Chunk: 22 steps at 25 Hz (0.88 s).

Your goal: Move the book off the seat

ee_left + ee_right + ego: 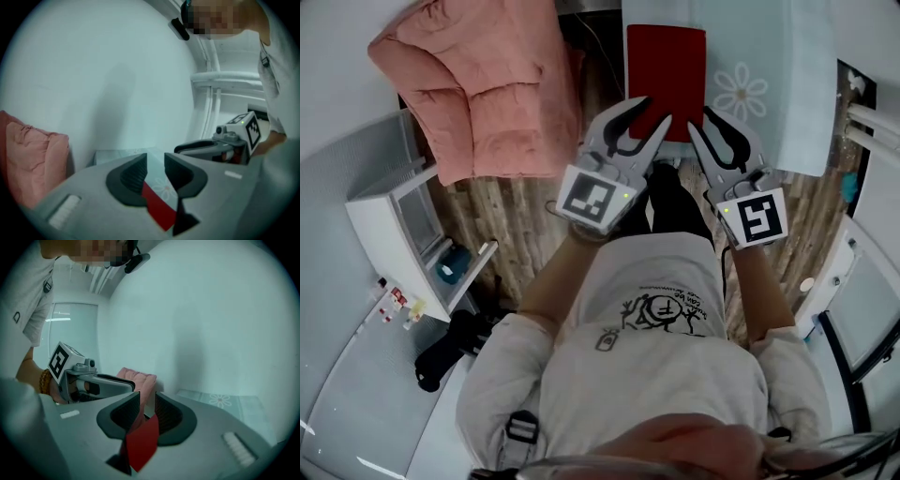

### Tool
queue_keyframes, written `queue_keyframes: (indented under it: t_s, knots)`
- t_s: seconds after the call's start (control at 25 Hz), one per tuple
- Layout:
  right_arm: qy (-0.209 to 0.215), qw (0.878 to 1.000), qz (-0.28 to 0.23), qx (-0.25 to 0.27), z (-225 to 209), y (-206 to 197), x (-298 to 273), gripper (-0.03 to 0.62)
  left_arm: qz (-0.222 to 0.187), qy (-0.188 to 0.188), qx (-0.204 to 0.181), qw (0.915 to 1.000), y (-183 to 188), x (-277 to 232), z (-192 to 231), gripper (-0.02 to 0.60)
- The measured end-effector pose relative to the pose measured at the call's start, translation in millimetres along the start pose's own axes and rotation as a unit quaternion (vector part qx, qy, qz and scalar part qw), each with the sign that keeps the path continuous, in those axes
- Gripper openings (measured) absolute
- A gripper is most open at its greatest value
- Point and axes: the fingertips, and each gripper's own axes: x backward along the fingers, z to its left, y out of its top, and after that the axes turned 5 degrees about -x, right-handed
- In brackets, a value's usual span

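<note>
Book (pixel 666 66) in left gripper (pixel 655 111) and right gripper (pixel 700 118)

Wore a pale grey short-sleeved T-shirt (pixel 647 319) with a black line drawing printed on the chest, a strap with a black buckle (pixel 523 429) at the left shoulder, and a beaded bracelet (pixel 44 380) on the left wrist. Showed, on left gripper (pixel 652 112) and right gripper (pixel 703 120) alike, grey shells, black ribbed pads, and a white cube with black square markers and a small green light.
</note>
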Motion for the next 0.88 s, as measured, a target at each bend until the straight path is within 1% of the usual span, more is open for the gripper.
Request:
queue_keyframes:
  t_s: [0.2, 0.36, 0.56, 0.64, 0.8, 0.88]
  knots:
    - [0.011, 0.999, -0.023, 0.022, 22.3, 48.9, 14.8, 0.086, -0.022, -0.012, -0.02, 0.9995, 50.9, 18.4, -16.9, 0.093]
    - [0.014, 0.999, -0.036, 0.027, 35.0, 80.2, 21.8, 0.073, -0.041, -0.026, -0.026, 0.9985, 83.0, 28.0, -26.0, 0.078]
    - [0.02, 0.998, -0.04, 0.039, 51.0, 111.5, 37.9, 0.051, -0.059, -0.035, -0.033, 0.9971, 118.1, 44.3, -38.8, 0.05]
    - [0.02, 0.998, -0.053, 0.038, 56.9, 124.8, 46.9, 0.047, -0.065, -0.036, -0.038, 0.9965, 130.8, 51.0, -44.6, 0.046]
    - [0.025, 0.997, -0.05, 0.058, 67.2, 140.4, 63.9, 0.04, -0.079, -0.038, -0.051, 0.9948, 155.5, 64.6, -55.5, 0.029]
    - [0.027, 0.996, -0.06, 0.059, 73.9, 151.3, 71.0, 0.037, -0.088, -0.038, -0.057, 0.9938, 168.0, 72.5, -60.9, 0.02]
